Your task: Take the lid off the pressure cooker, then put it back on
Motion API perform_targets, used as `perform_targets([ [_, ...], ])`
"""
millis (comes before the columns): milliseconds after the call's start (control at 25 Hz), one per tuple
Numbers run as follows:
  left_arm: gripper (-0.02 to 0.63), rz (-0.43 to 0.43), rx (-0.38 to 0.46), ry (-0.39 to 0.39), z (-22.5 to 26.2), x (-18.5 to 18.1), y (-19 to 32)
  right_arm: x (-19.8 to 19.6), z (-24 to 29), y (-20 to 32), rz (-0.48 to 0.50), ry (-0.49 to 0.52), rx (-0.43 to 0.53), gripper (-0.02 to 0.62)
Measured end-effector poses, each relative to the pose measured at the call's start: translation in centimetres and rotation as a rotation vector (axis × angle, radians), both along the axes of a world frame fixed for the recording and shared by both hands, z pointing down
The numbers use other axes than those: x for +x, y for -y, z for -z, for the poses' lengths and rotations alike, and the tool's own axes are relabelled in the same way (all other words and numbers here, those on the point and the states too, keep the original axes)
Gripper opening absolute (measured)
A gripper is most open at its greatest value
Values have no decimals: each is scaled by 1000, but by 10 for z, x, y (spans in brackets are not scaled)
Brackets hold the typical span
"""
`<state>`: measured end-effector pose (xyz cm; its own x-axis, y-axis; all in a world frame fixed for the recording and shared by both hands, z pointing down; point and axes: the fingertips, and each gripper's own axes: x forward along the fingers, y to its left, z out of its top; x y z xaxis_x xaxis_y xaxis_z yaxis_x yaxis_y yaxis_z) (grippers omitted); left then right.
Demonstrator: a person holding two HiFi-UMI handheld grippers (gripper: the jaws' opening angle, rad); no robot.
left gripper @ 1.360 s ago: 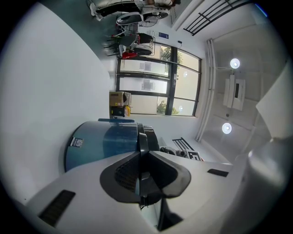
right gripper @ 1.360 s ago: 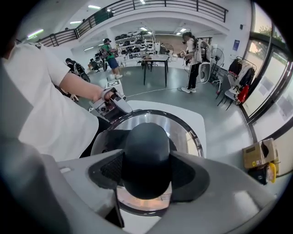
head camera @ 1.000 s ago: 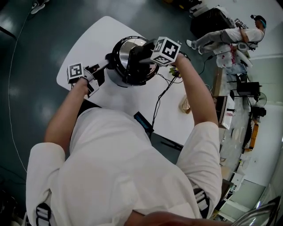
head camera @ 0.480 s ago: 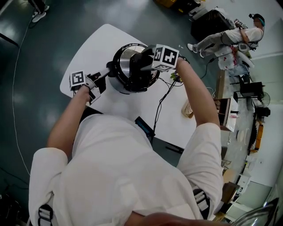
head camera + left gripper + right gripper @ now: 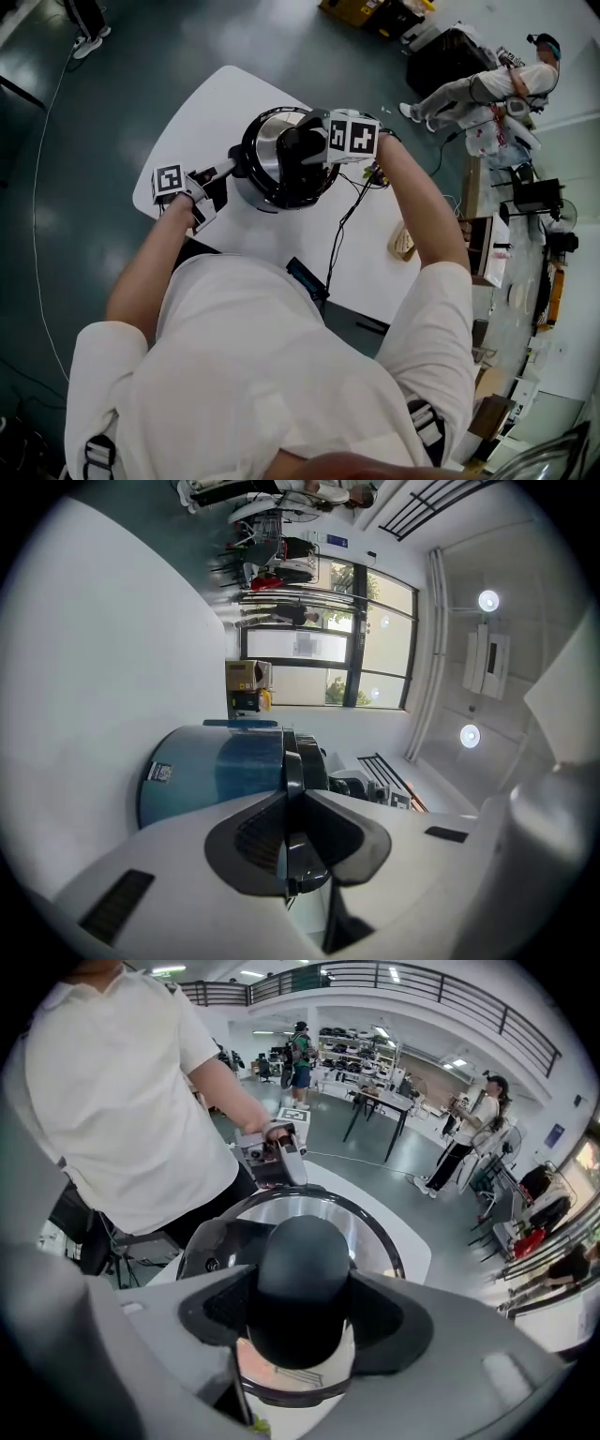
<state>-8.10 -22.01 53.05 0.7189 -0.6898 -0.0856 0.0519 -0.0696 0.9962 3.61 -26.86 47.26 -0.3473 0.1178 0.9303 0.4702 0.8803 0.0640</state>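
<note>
A steel pressure cooker [image 5: 272, 173] with a black-rimmed lid [image 5: 267, 141] stands on the white table [image 5: 202, 103]. My right gripper [image 5: 302, 150] is above it, shut on the lid's black knob [image 5: 302, 1269]; the shiny lid [image 5: 370, 1227] shows around the knob. At the cooker's left my left gripper [image 5: 217, 174] is shut on the thin black side handle [image 5: 294, 841]. The cooker's body [image 5: 216, 766] lies just beyond those jaws [image 5: 292, 832]. The right gripper view also shows the left gripper [image 5: 272, 1159] past the lid.
A black cable [image 5: 342, 211] runs from the cooker across the table toward me. A dark flat object [image 5: 305, 277] lies at the near edge and a brown item [image 5: 405, 244] at the right edge. A person [image 5: 492, 75] sits by equipment at the back right.
The whole scene has slid down in the head view as the head moved. Both grippers keep their holds; the right gripper's marker cube has turned slightly over the lid.
</note>
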Motion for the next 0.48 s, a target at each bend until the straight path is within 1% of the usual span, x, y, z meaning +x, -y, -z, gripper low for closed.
perform_targets([
  [200, 60, -5, 3, 9, -1, 0, 0, -1, 0, -5, 62, 18, 4, 299],
  [480, 60, -10, -10, 15, 4, 1, -2, -1, 6, -7, 74, 29, 5, 301],
])
